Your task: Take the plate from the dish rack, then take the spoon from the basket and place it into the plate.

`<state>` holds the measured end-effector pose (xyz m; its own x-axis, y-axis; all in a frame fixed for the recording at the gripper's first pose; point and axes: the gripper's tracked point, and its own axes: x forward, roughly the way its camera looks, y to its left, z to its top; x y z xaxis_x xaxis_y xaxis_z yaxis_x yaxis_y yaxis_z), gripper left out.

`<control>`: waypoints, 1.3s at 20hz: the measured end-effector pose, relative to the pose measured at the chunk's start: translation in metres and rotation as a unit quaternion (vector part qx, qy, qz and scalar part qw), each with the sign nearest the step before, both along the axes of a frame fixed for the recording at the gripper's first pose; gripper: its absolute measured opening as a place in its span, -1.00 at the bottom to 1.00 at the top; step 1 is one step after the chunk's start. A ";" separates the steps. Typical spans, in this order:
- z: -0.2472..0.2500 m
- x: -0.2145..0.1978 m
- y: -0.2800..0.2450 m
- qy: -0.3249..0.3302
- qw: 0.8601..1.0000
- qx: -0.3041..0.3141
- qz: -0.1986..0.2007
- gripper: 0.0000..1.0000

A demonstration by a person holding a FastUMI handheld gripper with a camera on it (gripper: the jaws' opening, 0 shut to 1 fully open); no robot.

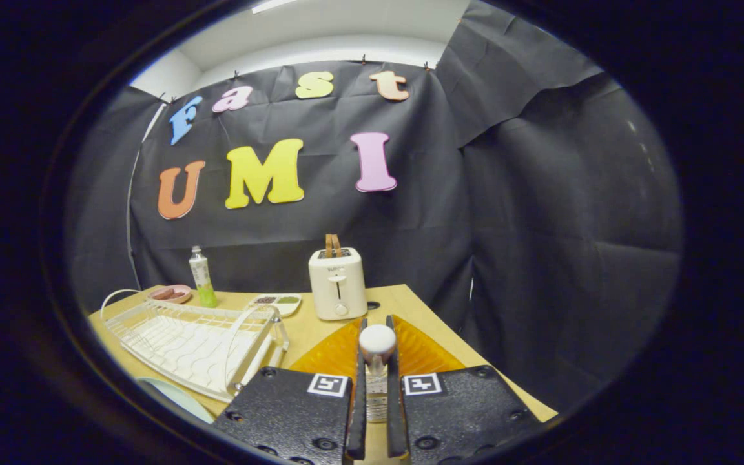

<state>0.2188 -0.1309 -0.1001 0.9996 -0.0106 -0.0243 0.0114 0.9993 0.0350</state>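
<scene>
My gripper (376,327) is shut on the spoon (377,342). The spoon stands upright between the fingers, its round white end poking up at the fingertips and its stem running down the narrow gap. Directly beyond the fingers lies the orange ribbed basket (333,355) on the wooden table, spreading to both sides of them. The pale plate (175,395) lies on the table to the left of the fingers, in front of the near end of the white wire dish rack (197,342); just a sliver of its rim shows. I see no dishes in the rack.
A white toaster (338,284) with bread in its slots stands beyond the basket. Left of it lie a small tray (276,302), a green-and-white bottle (201,276) and a pink dish (170,294). The table (404,300) ends just right of the basket.
</scene>
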 end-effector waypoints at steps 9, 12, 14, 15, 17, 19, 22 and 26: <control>0.080 -0.069 0.033 -0.020 1.000 -0.004 0.000 -0.64; 0.103 -0.100 0.059 -0.031 0.999 -0.004 0.010 -0.64; 0.112 -0.120 0.081 -0.038 0.999 -0.005 0.021 -0.64; 0.114 -0.130 0.092 -0.038 0.999 -0.008 0.025 -0.64; 0.115 -0.148 0.118 -0.040 0.998 -0.021 0.040 -0.64; 0.110 -0.166 0.149 -0.042 0.996 -0.031 0.067 -0.64; 0.088 -0.188 0.197 -0.036 0.992 -0.046 0.115 -0.64; 0.040 -0.195 0.247 0.002 0.987 -0.036 0.155 -0.64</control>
